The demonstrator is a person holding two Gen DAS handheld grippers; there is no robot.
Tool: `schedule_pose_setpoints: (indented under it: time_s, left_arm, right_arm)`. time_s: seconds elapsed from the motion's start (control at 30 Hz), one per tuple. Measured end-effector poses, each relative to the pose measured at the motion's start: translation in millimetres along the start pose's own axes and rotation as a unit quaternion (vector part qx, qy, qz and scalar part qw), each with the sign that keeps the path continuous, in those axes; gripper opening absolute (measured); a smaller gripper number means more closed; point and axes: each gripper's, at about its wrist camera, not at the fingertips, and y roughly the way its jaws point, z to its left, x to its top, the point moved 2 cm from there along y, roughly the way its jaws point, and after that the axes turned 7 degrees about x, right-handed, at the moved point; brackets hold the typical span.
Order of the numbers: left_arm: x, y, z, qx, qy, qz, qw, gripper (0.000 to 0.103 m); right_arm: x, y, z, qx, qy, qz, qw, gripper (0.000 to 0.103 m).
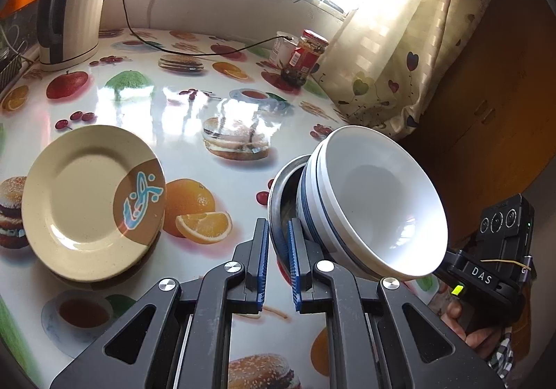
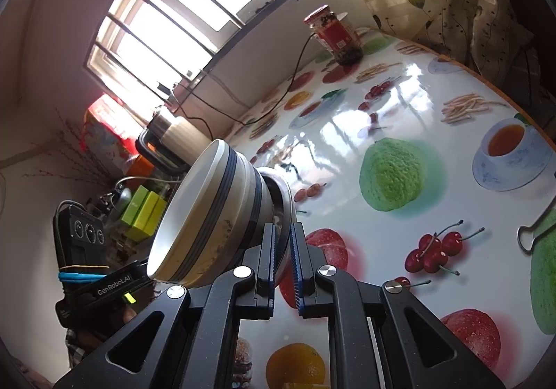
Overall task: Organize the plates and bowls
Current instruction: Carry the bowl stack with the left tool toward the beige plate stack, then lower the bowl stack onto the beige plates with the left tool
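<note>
Left gripper: I've got it clamped on the steel bowl rim.
Right gripper: pinched on that rim too.
Stack: two white bowls nested in steel, tilted, mouths toward me, above the table.
Plates: left of stack; probably two, stacked.

Blue-striped white bowls; fruit-printed tablecloth.

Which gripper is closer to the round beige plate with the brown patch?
Left. The left gripper, clamping the metal dish, sits just right of the beige plate; the right gripper clamps it beyond the white bowls.
</note>
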Motion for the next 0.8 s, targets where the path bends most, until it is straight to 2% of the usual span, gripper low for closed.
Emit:
schedule_pose_setpoints:
  time_s: [0.8]
  left_arm:
    - [25.3, -32.8, 60.9, 0.04, -0.039, -0.029, 0.998, 0.011]
  right_arm:
    - [17.0, 69.8, 48.0, 0.036, -0.033, 0.047, 0.998, 0.011]
